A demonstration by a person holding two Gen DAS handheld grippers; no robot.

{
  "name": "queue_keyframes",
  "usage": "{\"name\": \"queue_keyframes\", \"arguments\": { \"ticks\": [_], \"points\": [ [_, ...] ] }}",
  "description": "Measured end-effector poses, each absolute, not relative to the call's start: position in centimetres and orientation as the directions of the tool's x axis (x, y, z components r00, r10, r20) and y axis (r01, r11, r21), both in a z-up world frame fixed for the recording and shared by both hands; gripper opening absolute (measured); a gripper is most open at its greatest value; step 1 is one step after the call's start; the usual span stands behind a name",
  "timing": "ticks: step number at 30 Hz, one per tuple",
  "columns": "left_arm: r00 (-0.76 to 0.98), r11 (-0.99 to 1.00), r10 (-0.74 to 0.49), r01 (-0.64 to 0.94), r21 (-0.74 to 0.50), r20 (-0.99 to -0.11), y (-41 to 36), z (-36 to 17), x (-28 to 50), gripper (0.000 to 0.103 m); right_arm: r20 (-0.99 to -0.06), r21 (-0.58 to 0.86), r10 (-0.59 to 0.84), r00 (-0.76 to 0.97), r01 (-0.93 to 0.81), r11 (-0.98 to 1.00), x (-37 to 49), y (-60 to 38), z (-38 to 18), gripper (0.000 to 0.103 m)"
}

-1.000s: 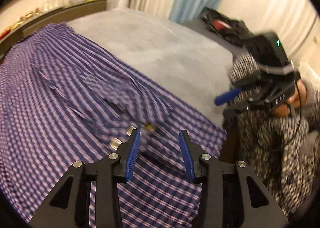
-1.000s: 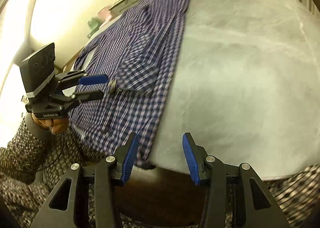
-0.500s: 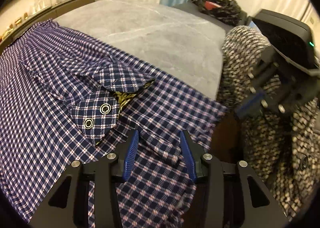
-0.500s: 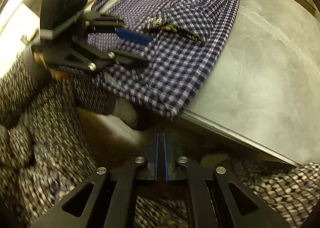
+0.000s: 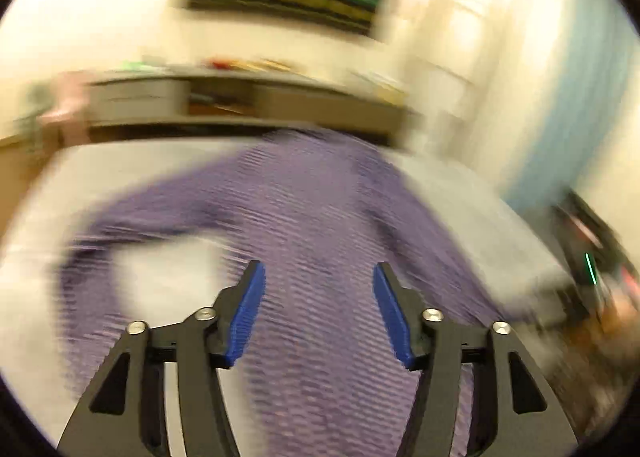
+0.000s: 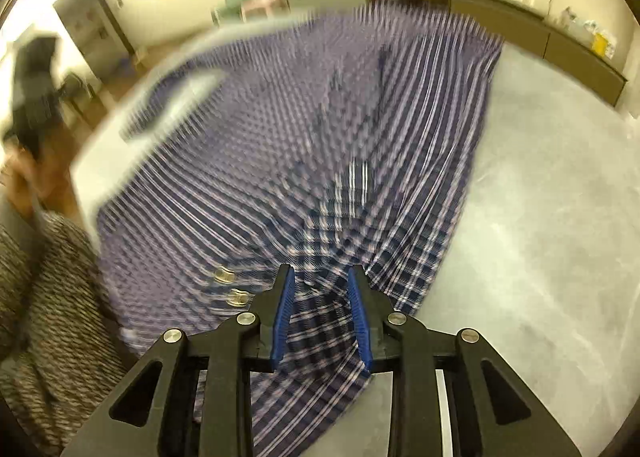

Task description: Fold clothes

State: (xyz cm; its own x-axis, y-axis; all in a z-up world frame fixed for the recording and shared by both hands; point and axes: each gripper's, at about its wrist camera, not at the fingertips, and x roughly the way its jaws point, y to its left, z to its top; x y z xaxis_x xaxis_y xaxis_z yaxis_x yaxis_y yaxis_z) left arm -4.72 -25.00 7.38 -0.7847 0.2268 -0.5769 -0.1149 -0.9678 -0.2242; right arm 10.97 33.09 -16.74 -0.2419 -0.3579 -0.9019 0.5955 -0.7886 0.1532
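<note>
Across the grey table point(image 6: 552, 217) lies the purple checked shirt point(image 6: 320, 129), spread out flat, pretty smeared by blur in both views. My left gripper point(image 5: 318, 277) hangs over it with jaws opening wide and nothing between them. My right gripper point(image 6: 320, 277) sits above the shirt's near edge, jaws opening too, pads not pinching the cloth

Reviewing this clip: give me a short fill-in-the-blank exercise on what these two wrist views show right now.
1. The garment spread on the grey table is a plaid ____.
2. The pads of the left gripper are coloured ____.
3. In the right wrist view, two metal ____ sit on the fabric left of the right gripper.
4. Between the opening jaws of the right gripper lies plaid ____.

Missing words: shirt; blue; snaps; fabric
</note>
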Motion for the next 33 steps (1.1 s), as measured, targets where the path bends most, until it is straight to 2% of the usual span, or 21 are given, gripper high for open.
{"name": "queue_keyframes", "arguments": {
  "ticks": [3, 4, 6, 8, 10, 12, 16, 20, 23, 25, 29, 32, 33],
  "points": [
    [-0.788, -0.955, -0.021, 0.199, -0.222, -0.615, -33.6, 5.6, -6.8, 0.067, -0.928, 0.088, -0.294, -0.23, 0.631, -0.771, 11.2, 31.3, -16.6, 0.031],
    [-0.781, -0.933, -0.045, 0.256, -0.253, -0.623, -35.9, 4.8, -7.1, 0.067, -0.932, 0.075, -0.283, -0.228, 0.642, -0.763, 11.2, 30.9, -15.6, 0.031],
    [-0.766, -0.841, -0.052, 0.38, -0.385, -0.641, -41.4, 2.0, -7.3, 0.067, -0.922, 0.05, -0.29, -0.256, 0.665, -0.745, 11.0, 29.4, -12.6, 0.031],
    [-0.772, -0.726, -0.002, 0.438, -0.53, -0.635, -45.4, -0.9, -6.4, 0.067, -0.897, 0.025, -0.327, -0.297, 0.706, -0.708, 10.7, 26.6, -8.2, 0.033],
    [-0.776, -0.547, 0.064, 0.498, -0.673, -0.627, -48.7, -4.2, -5.1, 0.067, -0.875, -0.003, -0.368, -0.315, 0.764, -0.646, 10.6, 22.2, -4.7, 0.048],
    [-0.807, -0.419, 0.132, 0.48, -0.77, -0.575, -50.6, -6.0, -4.2, 0.067, -0.861, -0.031, -0.408, -0.304, 0.831, -0.555, 10.9, 16.6, -2.7, 0.059],
    [-0.827, -0.331, 0.071, 0.507, -0.795, -0.557, -52.2, -6.7, -2.7, 0.067, -0.856, -0.133, -0.436, -0.277, 0.934, -0.332, 12.2, 4.2, -1.5, 0.071],
    [-0.854, -0.23, 0.068, 0.49, -0.841, -0.516, -53.2, -7.9, -1.9, 0.067, -0.849, -0.332, -0.389, -0.356, 0.934, -0.13, 12.6, -7.5, -4.8, 0.072],
    [-0.855, -0.182, 0.069, 0.496, -0.849, -0.515, -53.6, -9.0, -1.7, 0.067, -0.801, -0.519, -0.354, -0.483, 0.855, 0.007, 12.0, -13.7, -7.3, 0.072],
    [-0.861, -0.149, 0.053, 0.494, -0.857, -0.506, -53.9, -9.1, -1.3, 0.067, -0.773, -0.591, -0.329, -0.542, 0.804, 0.067, 10.4, -17.2, -8.7, 0.072],
    [-0.874, -0.128, 0.017, 0.479, -0.868, -0.485, -55.0, -8.8, -1.0, 0.067, -0.8, -0.59, -0.311, -0.513, 0.766, 0.255, 7.6, -22.6, -11.8, 0.072],
    [-0.885, -0.11, 0.018, 0.461, -0.881, -0.465, -55.4, -8.8, -0.8, 0.067, -0.842, -0.537, -0.274, -0.464, 0.763, 0.36, 6.2, -24.7, -13.6, 0.071],
    [-0.888, -0.104, 0.018, 0.455, -0.884, -0.459, -55.5, -8.8, -0.7, 0.067, -0.858, -0.513, -0.26, -0.443, 0.77, 0.38, 5.7, -25.4, -14.0, 0.075]
  ]
}}
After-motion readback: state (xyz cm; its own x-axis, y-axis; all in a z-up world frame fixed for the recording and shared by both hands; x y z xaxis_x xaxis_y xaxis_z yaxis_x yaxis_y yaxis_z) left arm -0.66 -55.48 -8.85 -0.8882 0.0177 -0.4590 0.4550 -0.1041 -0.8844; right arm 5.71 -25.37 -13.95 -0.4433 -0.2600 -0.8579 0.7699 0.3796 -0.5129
